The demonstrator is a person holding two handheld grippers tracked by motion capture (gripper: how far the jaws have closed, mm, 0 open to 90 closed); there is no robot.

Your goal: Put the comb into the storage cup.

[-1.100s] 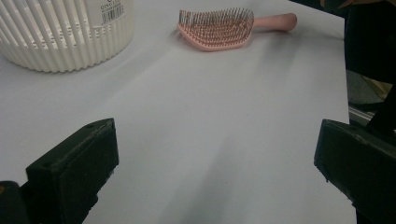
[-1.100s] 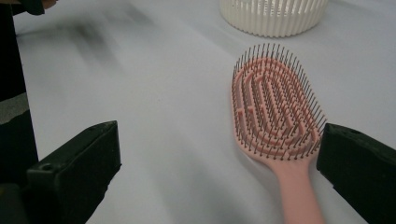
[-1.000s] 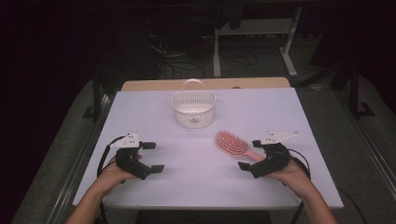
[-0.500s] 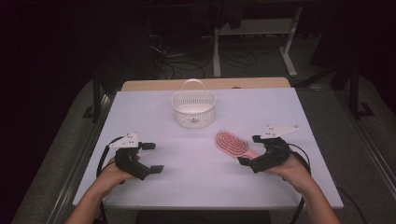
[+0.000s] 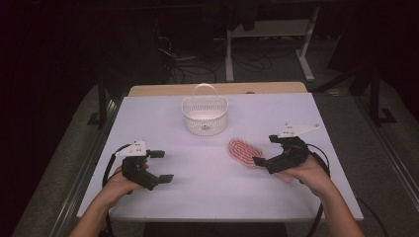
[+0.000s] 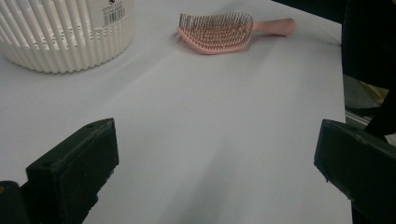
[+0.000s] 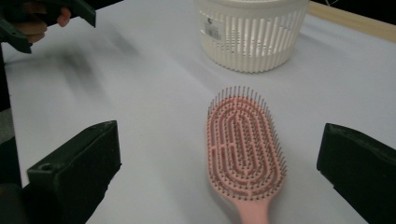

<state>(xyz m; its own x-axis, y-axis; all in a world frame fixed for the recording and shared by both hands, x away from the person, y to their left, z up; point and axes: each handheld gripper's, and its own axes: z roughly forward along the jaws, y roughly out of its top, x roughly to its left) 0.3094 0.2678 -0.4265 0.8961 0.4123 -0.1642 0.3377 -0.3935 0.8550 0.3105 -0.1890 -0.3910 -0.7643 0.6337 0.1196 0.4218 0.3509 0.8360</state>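
Hands low at near edge of the white table [image 5: 148,118], forearms coming in from the bottom of the high view. Left gripper [image 5: 160,166] sits near-left, jaws wide apart, nothing between them, pointed toward table centre. Right gripper [image 5: 265,150] sits near-right, jaws also spread wide, empty, angled left toward the hairbrush [image 5: 243,150]; handle end runs under that gripper in the high view. In the right gripper view the brush [image 7: 245,144] lies between the two jaws, neither touching it. Brush: pink, oval paddle head, bristles up, concentric slots, flat on table right of centre. White slatted basket [image 5: 204,114] with hoop handle stands upright further back, apart from brush.
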